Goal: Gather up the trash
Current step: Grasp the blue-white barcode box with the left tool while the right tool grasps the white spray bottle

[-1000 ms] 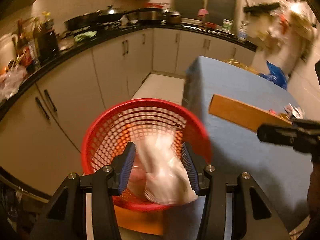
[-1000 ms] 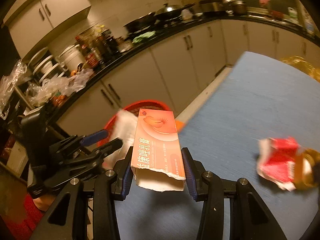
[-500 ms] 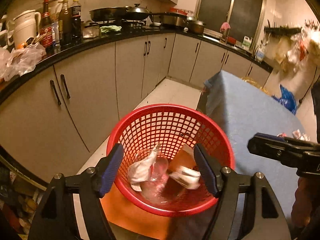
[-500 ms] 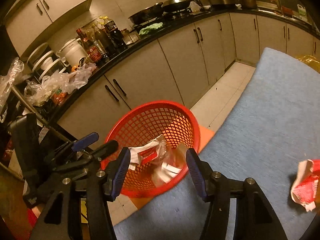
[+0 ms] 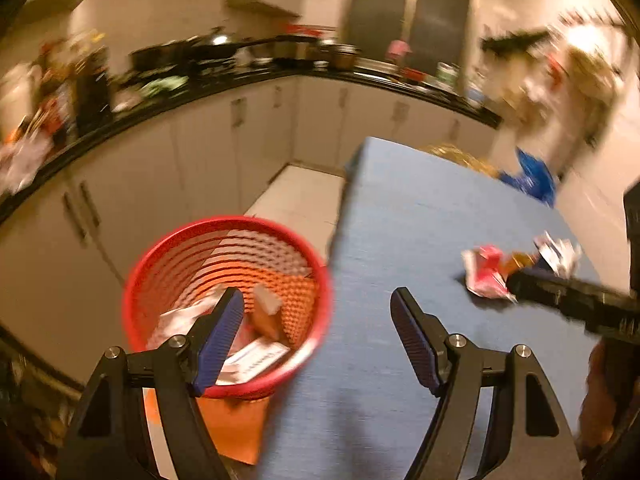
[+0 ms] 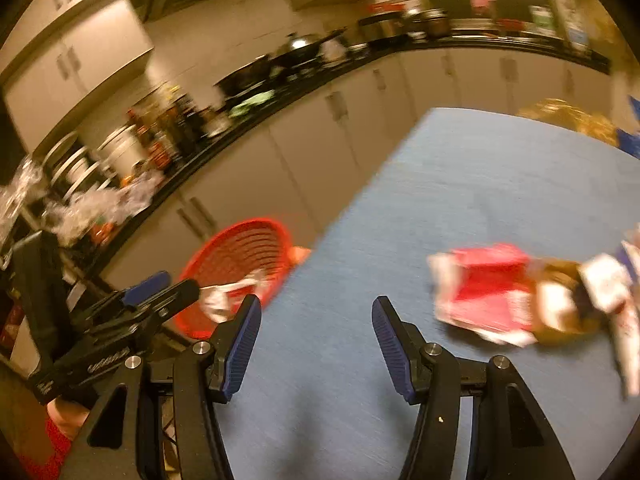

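Observation:
A red mesh basket [image 5: 168, 256] stands on the floor beside the blue-covered table [image 5: 400, 216]; it also shows in the right wrist view [image 6: 256, 232]. It holds an orange box [image 5: 266, 312] and white wrappers [image 5: 256, 356]. My left gripper [image 5: 318, 332] is open and empty, over the basket's right rim and the table edge. My right gripper [image 6: 316, 340] is open and empty above the table. A crumpled red and white wrapper [image 6: 488, 292] lies on the table to its right, and also shows in the left wrist view [image 5: 486, 272], with brown and white scraps [image 6: 600, 288] beside it.
White kitchen cabinets [image 5: 200, 160] under a black counter [image 5: 256, 76] crowded with pans and bottles run behind the basket. A blue bag [image 5: 532, 176] and a golden bag [image 6: 568, 116] lie past the table's far end. An orange mat [image 5: 232, 424] lies under the basket.
Both grippers have let go of their trash, which now lies in the basket. Both have opened wider and swung right, from over the basket toward the table and the red wrapper.

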The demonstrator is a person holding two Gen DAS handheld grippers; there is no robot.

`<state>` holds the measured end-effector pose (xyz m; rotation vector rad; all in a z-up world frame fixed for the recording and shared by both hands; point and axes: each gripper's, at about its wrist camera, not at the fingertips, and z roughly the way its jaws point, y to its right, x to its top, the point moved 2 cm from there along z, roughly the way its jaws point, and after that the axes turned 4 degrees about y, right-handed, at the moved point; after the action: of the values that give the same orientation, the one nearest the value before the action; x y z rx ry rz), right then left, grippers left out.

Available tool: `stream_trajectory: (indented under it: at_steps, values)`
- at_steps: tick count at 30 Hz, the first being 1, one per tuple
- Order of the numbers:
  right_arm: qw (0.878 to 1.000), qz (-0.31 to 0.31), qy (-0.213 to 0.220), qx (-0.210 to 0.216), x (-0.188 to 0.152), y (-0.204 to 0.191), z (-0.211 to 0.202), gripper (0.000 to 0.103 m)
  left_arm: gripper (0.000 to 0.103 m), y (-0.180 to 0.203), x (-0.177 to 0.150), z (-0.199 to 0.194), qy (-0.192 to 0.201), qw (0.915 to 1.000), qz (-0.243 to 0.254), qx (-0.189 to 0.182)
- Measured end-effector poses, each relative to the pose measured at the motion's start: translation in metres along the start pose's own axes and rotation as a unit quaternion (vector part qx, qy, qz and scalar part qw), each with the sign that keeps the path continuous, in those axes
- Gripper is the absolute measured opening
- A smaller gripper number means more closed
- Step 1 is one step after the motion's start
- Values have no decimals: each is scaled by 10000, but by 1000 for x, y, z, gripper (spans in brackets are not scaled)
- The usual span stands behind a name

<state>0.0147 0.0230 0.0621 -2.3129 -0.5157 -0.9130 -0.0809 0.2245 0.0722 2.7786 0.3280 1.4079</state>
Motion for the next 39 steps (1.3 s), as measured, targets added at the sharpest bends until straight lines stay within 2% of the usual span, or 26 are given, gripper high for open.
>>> stream_trajectory:
  at_steps: [5, 7, 12, 16, 17, 23, 24, 26, 31, 34, 36, 39]
  values:
    - [9976, 351, 252, -547, -6, 70, -46, 62, 75, 63, -3, 8, -140, 9971, 538, -515]
    - [9940, 506, 306, -924, -10, 106, -65, 62, 75, 89, -4, 13, -177, 9945, 800, -656]
    - [9802, 546, 68, -1900, -18, 171, -82, 61, 76, 135, -4, 24, -307, 9871, 1245, -957]
    - [9751, 453, -198, -2161, -18, 198, -72, 54, 82, 174, -2, 30, -359, 9800, 1583, -1151]
    - [9754, 482, -264, -2134, -18, 201, -66, 47, 82, 179, -1, 32, -369, 9790, 1623, -1179]
    - [9779, 288, -531, -2003, -18, 210, -32, 44, 83, 219, 15, 48, -467, 9719, 1891, -1320]
    - [9784, 237, -436, -2008, -18, 212, -34, 43, 83, 226, 17, 51, -466, 9704, 1970, -1319]
    - [9800, 195, -397, -1940, -22, 213, -36, 32, 85, 241, 22, 58, -445, 9661, 2187, -1295]
    - [9870, 610, -145, -1481, -24, 223, -56, 32, 87, 279, 35, 78, -430, 9554, 2603, -1327]
    - [9883, 812, 89, -1288, -23, 226, -71, 32, 87, 299, 40, 95, -544, 9458, 2894, -1367]
    - [9883, 933, 144, -1198, -24, 228, -75, 32, 87, 313, 38, 105, -682, 9338, 3188, -1472]
    - [9880, 1077, 208, -1091, -27, 232, -81, 32, 89, 324, 32, 120, -798, 9178, 3661, -1315]
